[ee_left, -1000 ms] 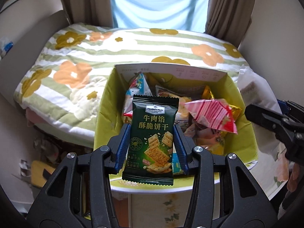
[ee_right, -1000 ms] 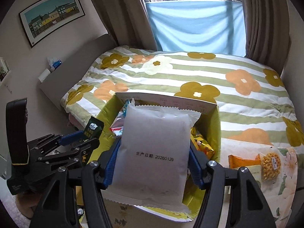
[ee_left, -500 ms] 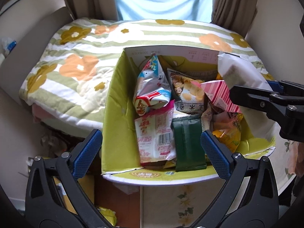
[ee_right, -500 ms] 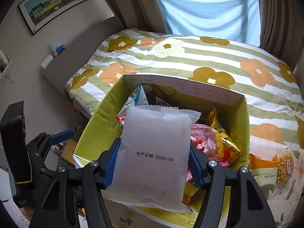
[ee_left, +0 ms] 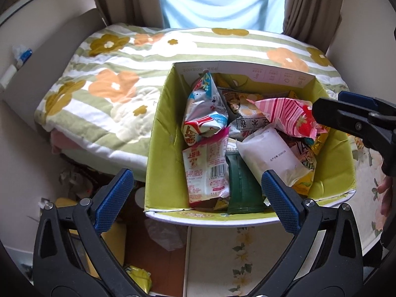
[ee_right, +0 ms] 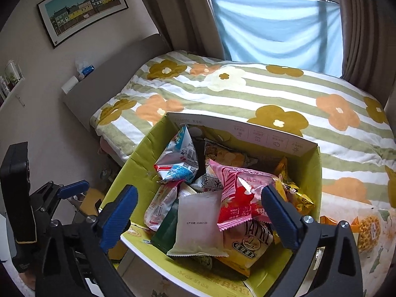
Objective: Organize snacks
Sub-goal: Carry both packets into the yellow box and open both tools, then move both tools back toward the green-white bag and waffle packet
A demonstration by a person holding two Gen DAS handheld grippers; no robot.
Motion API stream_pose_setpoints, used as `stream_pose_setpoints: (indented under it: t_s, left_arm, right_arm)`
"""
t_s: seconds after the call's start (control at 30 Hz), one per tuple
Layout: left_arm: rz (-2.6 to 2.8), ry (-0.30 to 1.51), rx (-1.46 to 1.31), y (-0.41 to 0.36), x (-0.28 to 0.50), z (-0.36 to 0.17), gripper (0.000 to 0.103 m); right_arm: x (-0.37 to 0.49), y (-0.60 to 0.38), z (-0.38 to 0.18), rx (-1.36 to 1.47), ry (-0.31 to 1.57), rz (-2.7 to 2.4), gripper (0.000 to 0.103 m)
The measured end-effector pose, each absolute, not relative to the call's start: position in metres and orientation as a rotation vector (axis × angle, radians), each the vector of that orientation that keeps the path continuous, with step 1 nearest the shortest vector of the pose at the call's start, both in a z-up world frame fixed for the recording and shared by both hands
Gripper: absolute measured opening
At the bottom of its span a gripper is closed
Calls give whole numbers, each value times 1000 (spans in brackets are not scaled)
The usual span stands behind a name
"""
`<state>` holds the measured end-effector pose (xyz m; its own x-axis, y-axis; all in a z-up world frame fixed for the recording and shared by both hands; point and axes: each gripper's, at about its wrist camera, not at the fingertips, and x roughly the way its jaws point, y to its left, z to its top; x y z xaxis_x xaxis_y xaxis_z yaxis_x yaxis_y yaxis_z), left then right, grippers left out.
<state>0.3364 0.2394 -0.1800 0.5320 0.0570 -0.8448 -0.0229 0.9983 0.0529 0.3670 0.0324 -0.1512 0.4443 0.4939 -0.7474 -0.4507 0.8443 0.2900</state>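
A yellow-green cardboard box [ee_left: 163,148] [ee_right: 309,178] holds several snack packets. A white packet [ee_left: 269,158] [ee_right: 198,225] lies on top near the front, partly over a dark green cracker packet [ee_left: 241,185] [ee_right: 165,232]. A pink striped packet [ee_left: 289,113] [ee_right: 237,193] lies at the right. My left gripper [ee_left: 198,200] is open and empty above the box's front edge. My right gripper [ee_right: 198,212] is open and empty above the box; it also shows at the right of the left wrist view [ee_left: 351,118].
The box stands by a bed with a striped flower quilt [ee_left: 118,79] [ee_right: 247,86]. More snack packets [ee_right: 368,227] lie on a floral surface at the right. Clutter and a yellow packet [ee_left: 138,277] lie on the floor below. Curtains and a window are behind.
My right gripper opened and the white packet dropped into the box. My left gripper, open since half a second ago after releasing the green packet, stays over the box front.
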Motion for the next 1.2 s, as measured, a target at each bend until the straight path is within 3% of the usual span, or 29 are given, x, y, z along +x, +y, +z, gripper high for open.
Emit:
stream_pose_setpoints:
  t_s: [0.57, 1.2]
  left_arm:
    - [-155, 958, 76, 188, 323, -152, 102]
    - [-388, 910, 196, -11, 343, -141, 103]
  right_arm:
    - [320, -40, -124, 99, 911, 365, 99]
    - [323, -240, -125, 119, 925, 100, 99]
